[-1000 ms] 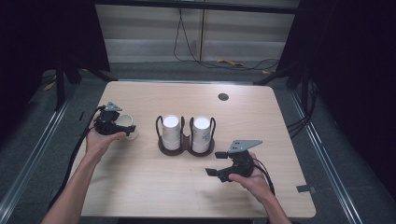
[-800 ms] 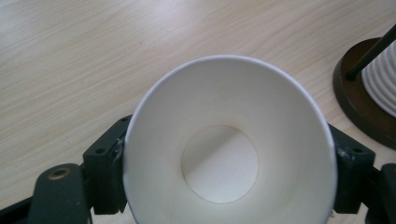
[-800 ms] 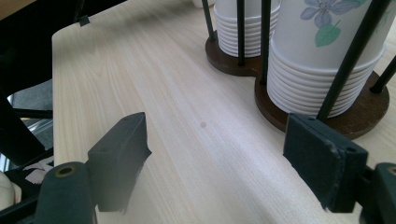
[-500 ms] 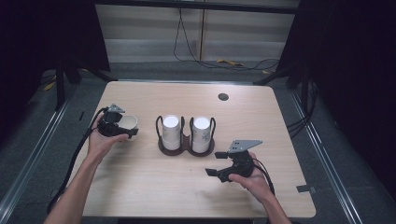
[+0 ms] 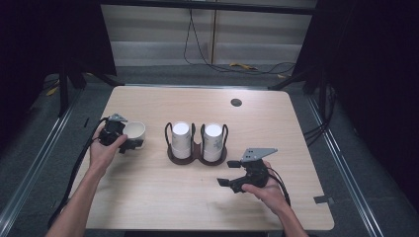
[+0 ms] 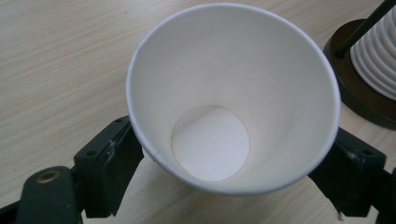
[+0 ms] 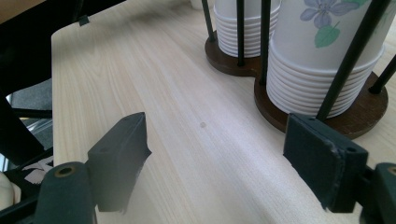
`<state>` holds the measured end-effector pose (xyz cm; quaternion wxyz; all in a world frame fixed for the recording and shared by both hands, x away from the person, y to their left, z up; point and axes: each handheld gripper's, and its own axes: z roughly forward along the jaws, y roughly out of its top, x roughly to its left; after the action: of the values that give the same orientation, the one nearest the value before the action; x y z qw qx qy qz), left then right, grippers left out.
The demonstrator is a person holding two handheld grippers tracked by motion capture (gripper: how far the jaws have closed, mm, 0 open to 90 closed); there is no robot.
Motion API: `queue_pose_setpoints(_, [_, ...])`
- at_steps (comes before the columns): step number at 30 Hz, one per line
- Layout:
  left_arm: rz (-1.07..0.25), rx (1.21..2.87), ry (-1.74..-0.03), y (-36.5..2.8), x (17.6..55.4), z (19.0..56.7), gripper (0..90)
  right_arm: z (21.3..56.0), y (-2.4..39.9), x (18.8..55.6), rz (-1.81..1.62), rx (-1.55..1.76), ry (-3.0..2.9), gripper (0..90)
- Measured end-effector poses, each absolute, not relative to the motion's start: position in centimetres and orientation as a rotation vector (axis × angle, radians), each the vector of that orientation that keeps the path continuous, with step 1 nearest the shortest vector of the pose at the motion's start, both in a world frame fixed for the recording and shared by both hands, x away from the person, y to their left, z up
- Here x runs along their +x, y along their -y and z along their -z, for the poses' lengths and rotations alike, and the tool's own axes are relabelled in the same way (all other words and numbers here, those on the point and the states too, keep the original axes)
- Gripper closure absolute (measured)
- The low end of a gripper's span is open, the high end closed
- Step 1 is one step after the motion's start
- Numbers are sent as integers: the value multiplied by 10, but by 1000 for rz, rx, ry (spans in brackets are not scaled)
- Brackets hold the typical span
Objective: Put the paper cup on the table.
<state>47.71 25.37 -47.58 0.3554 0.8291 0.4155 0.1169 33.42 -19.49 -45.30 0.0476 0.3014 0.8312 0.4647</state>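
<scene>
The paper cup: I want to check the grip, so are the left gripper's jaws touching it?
Touching. In the left gripper view both jaws press the paper cup walls, no gap, left gripper.

White paper cup (image 6: 233, 116), empty, tipped sideways, at the table's (image 5: 148, 207) left.

Left forearm enters from bottom left, angled up and inward; left hand (image 5: 101, 153) wraps left gripper (image 5: 132, 143) near table's left edge, cable trailing back along arm. Jaws point toward table centre, pressed on either side of what they hold (image 6: 233, 98). Right forearm enters from bottom right; right hand (image 5: 269, 190) grips right gripper (image 5: 226, 174) from behind, grey three-cornered plate on top. Right jaws point left across table, spread wide apart, nothing between them; pads hang just above tabletop in right gripper view.
</scene>
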Motion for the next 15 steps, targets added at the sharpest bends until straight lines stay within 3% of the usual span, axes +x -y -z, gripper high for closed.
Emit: queue_pose_setpoints(15, [-333,2045,-1094,-274,447,467,179,454,195,334,-1396,925,-2526,216])
